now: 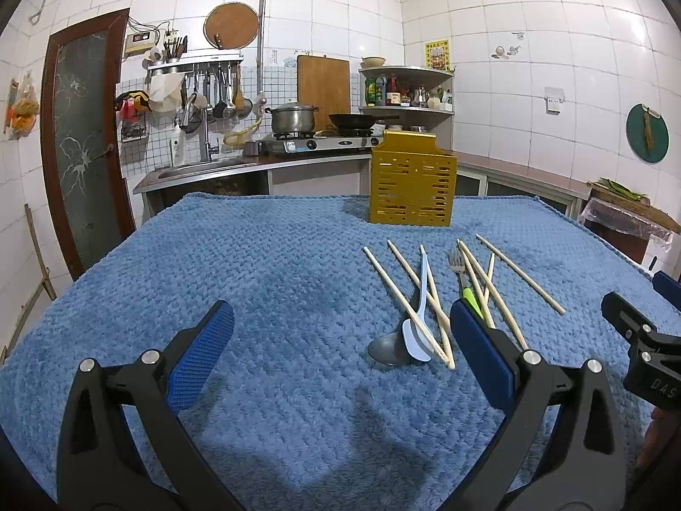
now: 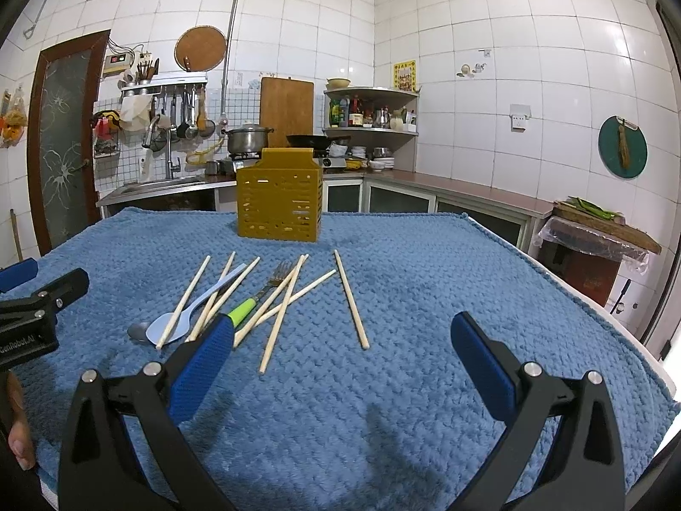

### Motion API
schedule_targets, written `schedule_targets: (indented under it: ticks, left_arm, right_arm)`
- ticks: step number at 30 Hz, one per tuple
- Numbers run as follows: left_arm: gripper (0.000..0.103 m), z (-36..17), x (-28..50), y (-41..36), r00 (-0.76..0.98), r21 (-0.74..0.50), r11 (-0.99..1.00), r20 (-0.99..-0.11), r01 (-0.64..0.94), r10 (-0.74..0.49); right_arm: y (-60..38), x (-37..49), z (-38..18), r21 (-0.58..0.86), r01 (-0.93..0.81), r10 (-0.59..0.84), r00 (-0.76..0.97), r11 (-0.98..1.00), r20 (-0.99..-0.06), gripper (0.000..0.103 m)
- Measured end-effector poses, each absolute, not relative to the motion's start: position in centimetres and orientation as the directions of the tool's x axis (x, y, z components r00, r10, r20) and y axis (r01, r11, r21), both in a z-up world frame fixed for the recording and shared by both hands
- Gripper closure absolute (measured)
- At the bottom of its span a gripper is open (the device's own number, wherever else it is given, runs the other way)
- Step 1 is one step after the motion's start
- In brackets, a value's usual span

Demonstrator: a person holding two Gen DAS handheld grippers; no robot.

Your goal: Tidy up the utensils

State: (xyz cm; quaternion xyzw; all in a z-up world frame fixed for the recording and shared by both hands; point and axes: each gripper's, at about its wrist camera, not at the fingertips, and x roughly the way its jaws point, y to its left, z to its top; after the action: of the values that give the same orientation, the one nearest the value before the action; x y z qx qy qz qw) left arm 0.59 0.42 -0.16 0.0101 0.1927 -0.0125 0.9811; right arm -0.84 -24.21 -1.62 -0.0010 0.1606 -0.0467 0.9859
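Observation:
A yellow perforated utensil holder [image 1: 412, 182] [image 2: 278, 200] stands upright at the far side of the blue towel-covered table [image 1: 264, 255] [image 2: 425, 281]. In front of it lie several wooden chopsticks [image 1: 393, 283] [image 2: 351, 300], a light blue spoon [image 1: 419, 328] [image 2: 178, 325], a metal spoon [image 1: 385, 351] [image 2: 138, 331] and a green-handled fork [image 1: 462, 274] [image 2: 251, 303], loosely piled. My left gripper [image 1: 342, 319] is open just left of the pile, its right finger beside the fork handle. My right gripper [image 2: 342, 332] is open, right of the pile, with one lone chopstick ahead between its fingers.
Behind the table runs a kitchen counter with a sink [image 1: 200, 168], a stove carrying a pot [image 1: 293, 117] and a wok [image 1: 353, 119], and a corner shelf [image 1: 406, 89]. A brown door [image 1: 81, 144] is at left. A covered stand [image 2: 596, 234] sits right of the table.

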Motion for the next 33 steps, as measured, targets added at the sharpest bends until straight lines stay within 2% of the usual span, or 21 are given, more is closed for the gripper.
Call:
schedule_targets:
  ticks: [33]
  left_arm:
    - [0.005,-0.23,0.66,0.38,0.924,0.011,0.999,-0.381,0.031,-0.024]
  right_arm:
    - [-24.29,-0.64,-1.73,-0.018,0.095,-0.095,0.945,0.995,-0.314,0.004]
